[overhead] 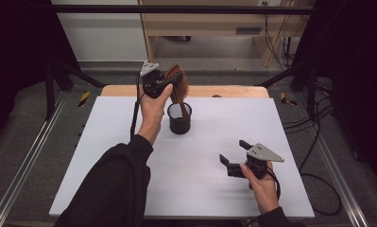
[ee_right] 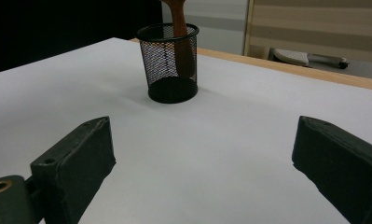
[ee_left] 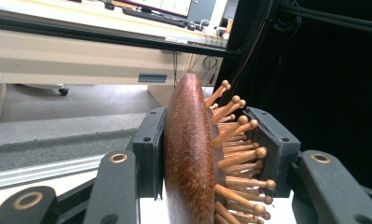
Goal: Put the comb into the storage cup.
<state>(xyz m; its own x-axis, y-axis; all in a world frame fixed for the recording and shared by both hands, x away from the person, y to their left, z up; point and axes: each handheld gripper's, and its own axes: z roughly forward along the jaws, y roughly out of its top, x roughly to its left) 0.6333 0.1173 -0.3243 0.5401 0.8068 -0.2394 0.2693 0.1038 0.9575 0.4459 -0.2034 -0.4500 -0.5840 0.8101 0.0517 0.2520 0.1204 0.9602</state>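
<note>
Left hand-held gripper [ee_left: 207,154] around hairbrush [ee_left: 189,154] above cup [overhead: 180,118]

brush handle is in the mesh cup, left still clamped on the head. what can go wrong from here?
1. The black mesh cup looks light and nothing steadies it; the right hand-held gripper sits open, away from it. Sideways drag on the handle could tip it.
2. The wooden hairbrush stands taller than the cup, so on release it may lean and topple it.
3. The left hand-held gripper presses one pad on the bristle pins; the head could twist.
</note>
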